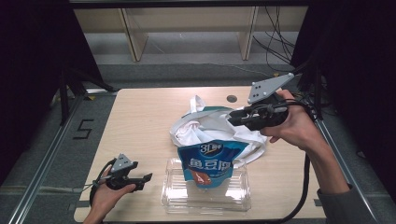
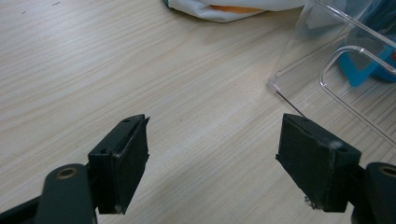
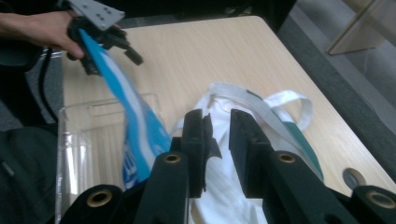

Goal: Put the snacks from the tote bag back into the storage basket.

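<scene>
the white tote bag (image 1: 210, 128) is lying crumpled mid-table, the blue snack pouch (image 1: 211, 161) leaning from it into the clear plastic bin (image 1: 205, 196). the right gripper (image 1: 232, 117) is hovering over the bag, jaws narrowly apart, gripping nothing. the left gripper (image 1: 148, 177) is resting near the bin, jaws wide.

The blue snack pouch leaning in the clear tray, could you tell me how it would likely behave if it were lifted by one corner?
The blue snack pouch would probably flex and hang rather than stay rigid, since it is thin film and already bows in the right gripper view. Its glossy face looks slippery, so a shallow pinch may slide. It seems light, so pulling it might also nudge the clear plastic tray it leans on.
</scene>
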Motion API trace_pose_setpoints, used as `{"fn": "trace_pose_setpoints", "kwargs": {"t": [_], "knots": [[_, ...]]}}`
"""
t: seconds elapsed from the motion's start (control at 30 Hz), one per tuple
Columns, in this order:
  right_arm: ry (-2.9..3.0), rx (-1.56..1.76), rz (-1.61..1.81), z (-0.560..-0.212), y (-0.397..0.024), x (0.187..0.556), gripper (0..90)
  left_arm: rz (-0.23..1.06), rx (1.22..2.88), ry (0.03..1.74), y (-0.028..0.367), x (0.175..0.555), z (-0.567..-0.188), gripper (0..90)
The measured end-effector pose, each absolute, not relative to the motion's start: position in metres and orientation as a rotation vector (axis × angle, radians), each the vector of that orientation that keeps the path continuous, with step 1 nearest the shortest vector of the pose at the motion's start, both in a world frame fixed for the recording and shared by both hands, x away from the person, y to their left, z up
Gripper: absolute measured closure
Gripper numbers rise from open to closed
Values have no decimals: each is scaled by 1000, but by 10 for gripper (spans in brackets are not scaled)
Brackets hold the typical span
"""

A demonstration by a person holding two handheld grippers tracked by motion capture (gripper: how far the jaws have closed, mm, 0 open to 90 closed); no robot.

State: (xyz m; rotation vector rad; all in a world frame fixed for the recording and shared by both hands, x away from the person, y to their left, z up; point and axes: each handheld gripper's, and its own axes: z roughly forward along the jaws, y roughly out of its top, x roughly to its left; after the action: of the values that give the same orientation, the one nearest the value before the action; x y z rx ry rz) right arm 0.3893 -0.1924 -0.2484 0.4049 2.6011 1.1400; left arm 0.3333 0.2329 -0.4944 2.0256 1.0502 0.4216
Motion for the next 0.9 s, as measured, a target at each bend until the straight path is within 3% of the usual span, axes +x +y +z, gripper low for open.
{"fn": "trace_pose_setpoints", "kwargs": {"t": [0.9], "knots": [[2448,646,1229,-302,-247,401,727,423,2029,1045,233,333,-494,236]]}}
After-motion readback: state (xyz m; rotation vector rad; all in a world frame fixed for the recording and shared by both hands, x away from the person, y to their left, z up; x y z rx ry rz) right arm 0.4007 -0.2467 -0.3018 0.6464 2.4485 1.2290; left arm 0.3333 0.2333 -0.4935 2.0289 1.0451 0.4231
